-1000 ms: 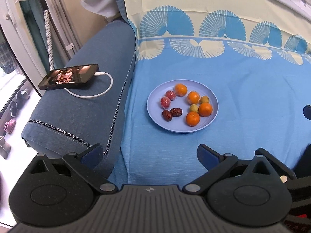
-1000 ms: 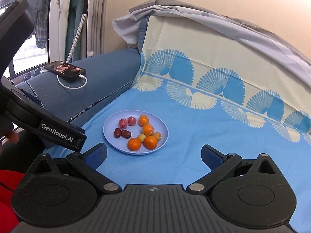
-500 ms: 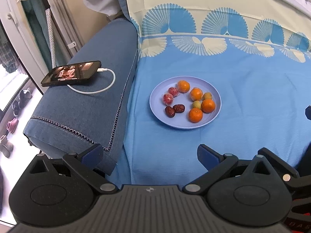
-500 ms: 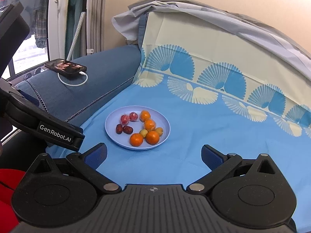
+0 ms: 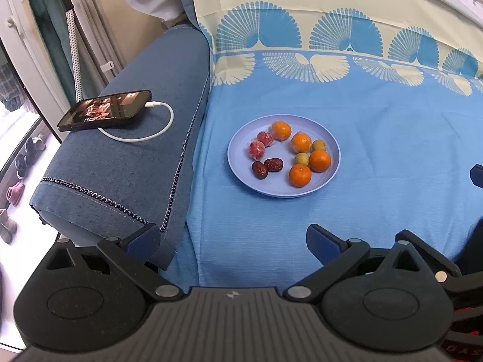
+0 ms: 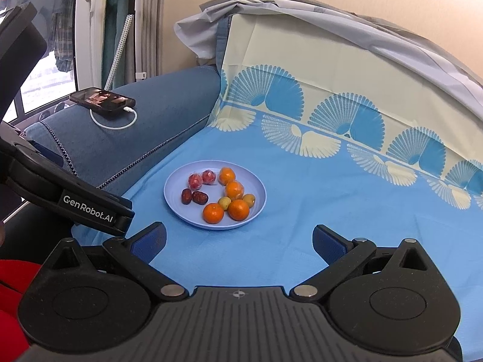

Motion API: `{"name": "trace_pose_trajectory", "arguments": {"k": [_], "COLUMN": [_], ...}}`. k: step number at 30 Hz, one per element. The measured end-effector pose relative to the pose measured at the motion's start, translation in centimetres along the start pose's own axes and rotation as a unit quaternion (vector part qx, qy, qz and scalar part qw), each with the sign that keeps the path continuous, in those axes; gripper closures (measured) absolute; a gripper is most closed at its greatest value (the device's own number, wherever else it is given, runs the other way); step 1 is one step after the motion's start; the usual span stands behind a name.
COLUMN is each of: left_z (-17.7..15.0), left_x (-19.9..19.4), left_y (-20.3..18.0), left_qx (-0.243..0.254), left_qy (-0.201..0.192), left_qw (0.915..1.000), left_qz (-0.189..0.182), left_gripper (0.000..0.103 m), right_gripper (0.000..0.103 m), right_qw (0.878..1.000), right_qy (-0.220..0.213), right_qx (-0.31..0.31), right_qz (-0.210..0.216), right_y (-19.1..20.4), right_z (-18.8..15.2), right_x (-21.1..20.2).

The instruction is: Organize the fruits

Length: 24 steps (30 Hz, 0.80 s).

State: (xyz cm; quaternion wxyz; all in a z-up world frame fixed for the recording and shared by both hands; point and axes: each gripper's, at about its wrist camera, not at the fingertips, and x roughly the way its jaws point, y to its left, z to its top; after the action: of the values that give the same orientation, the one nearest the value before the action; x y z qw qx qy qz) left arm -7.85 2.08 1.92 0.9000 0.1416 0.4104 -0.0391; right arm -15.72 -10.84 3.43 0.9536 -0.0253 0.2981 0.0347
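Broadly, a blue sheet (image 5: 377,157) with a cream band of fan shapes along its far edge covers the sofa seat and carries everything that matters. Along the sheet's left edge runs the denim armrest (image 5: 126,157), and on its far end lies a phone (image 5: 105,113) with its screen lit and a white cable (image 5: 145,134) looped beside it.

Next in size come the two tools. The left gripper (image 5: 232,238) hangs above the sheet's near edge with its blue-padded fingers spread wide and nothing between them; its left finger sits over the armrest's near corner. The right gripper (image 6: 238,241) hovers likewise near the front edge, fingers wide apart and bare, and the left tool's body shows at the left of its view.

A pale lilac plate (image 5: 274,188) rests flat on the sheet, near the left edge and well apart from both tools. On it lie four oranges (image 5: 300,175), grouped toward the right half, with two small yellow-green fruits (image 5: 302,159) tucked among them and touching them. Toward the plate's left side sit two red fruits in clear wrappers (image 5: 256,148), and nearest the front-left rim two dark red dates (image 5: 273,164) lie side by side.
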Motion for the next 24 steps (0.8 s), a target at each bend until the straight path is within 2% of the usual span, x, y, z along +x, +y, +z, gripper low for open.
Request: {"name": "trace_pose_trajectory", "arguments": {"k": [24], "left_z": [-0.13], "left_x": [-0.15], "left_y": [0.06], "left_qx": [-0.001], "left_qy": [-0.002], "left_qw": [1.0], "left_qz": [0.0], "left_gripper": [0.0], "right_gripper": [0.001], "right_qw": [1.0], "right_qy": [0.002], "right_qx": [-0.005], "right_qz": [0.002], "right_y": [0.03], "right_z": [-0.07], "right_x": [-0.07]}}
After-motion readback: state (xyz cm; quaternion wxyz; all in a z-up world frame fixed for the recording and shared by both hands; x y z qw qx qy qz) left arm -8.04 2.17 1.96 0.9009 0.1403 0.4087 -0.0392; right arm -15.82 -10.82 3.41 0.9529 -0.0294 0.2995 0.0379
